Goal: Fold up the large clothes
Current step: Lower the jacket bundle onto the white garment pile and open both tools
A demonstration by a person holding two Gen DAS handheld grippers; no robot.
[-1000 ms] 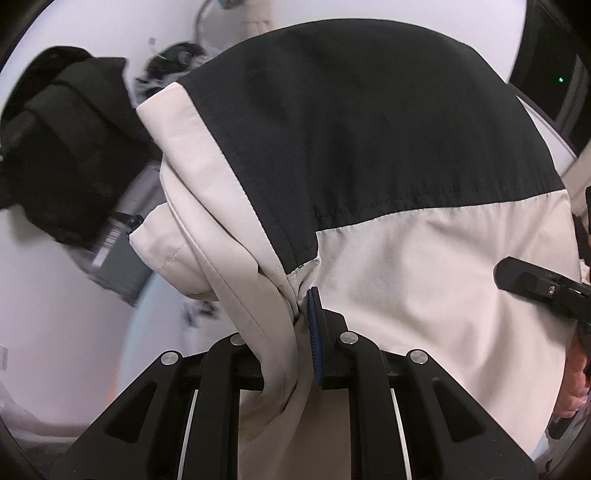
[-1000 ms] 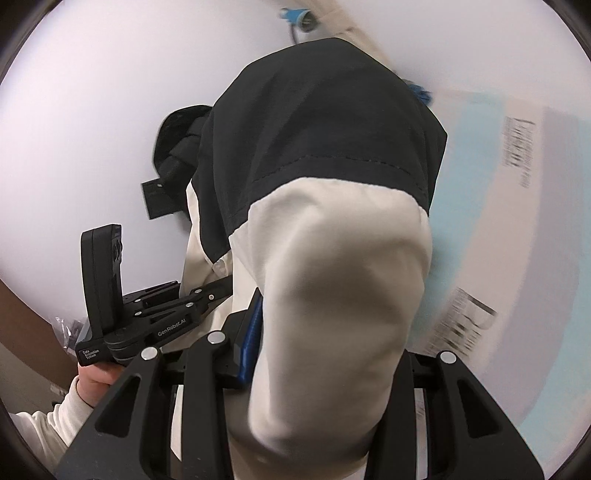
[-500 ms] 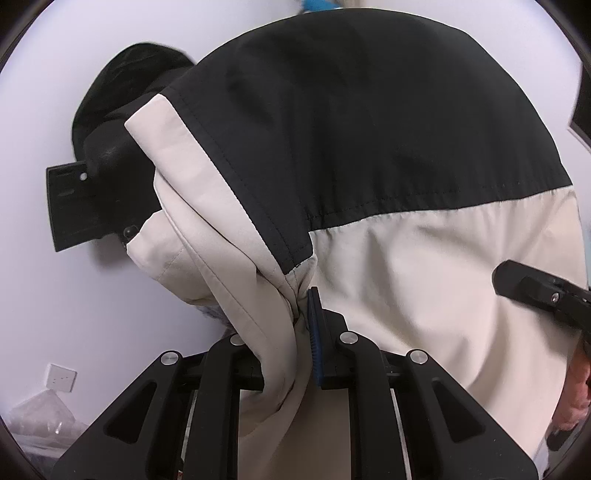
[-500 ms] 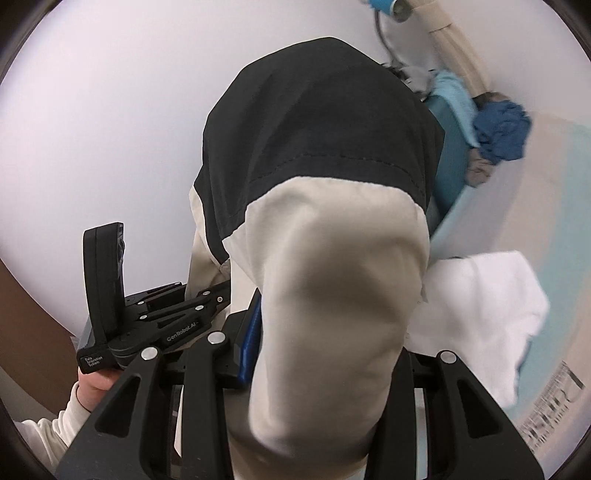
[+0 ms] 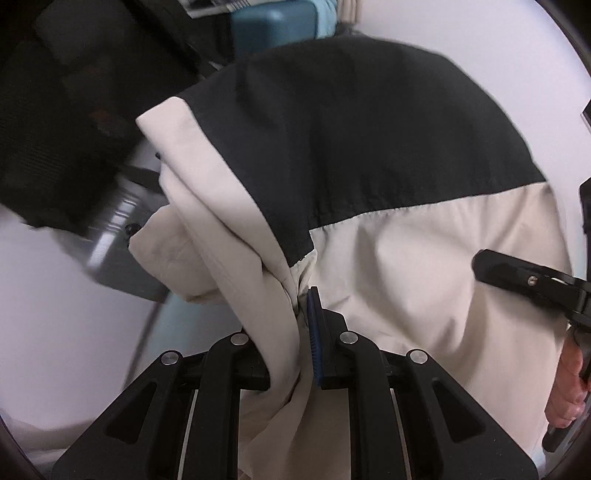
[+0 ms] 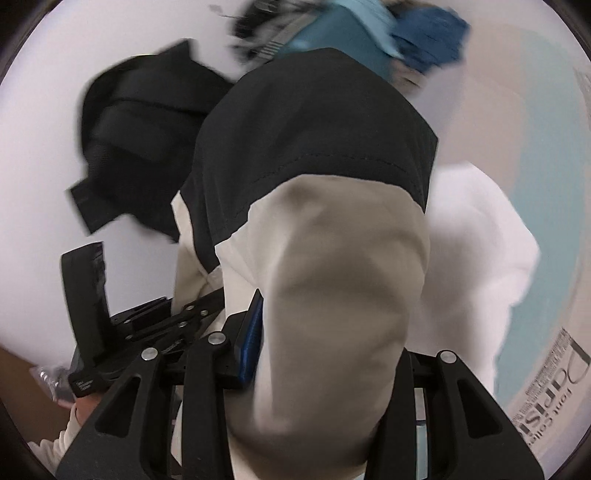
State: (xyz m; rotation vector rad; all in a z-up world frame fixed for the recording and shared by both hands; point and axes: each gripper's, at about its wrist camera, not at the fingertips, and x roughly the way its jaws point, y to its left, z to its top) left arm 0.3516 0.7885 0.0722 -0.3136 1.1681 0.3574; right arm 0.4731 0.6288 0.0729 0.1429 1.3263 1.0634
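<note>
A large cream and black garment [image 5: 369, 177] hangs between both grippers and fills most of each view. My left gripper [image 5: 295, 325] is shut on a bunched cream fold of it, blue pad against the cloth. In the right wrist view the same garment [image 6: 325, 236] bulges thickly between the fingers of my right gripper [image 6: 332, 332], which is shut on it; the right finger is hidden by cloth. The other gripper shows at the right edge of the left wrist view and at the lower left of the right wrist view, each held by a hand.
A black garment [image 6: 136, 147] lies on the white surface at the left. A white cloth [image 6: 476, 258] lies to the right on a pale blue printed sheet [image 6: 546, 206]. A teal box [image 5: 273, 22] and blue cloths [image 6: 424, 33] sit at the far end.
Both grippers have swung downward together with the garment still held. The background has shifted: the black garment, teal box and white cloth now appear closer. The grips look unchanged.
</note>
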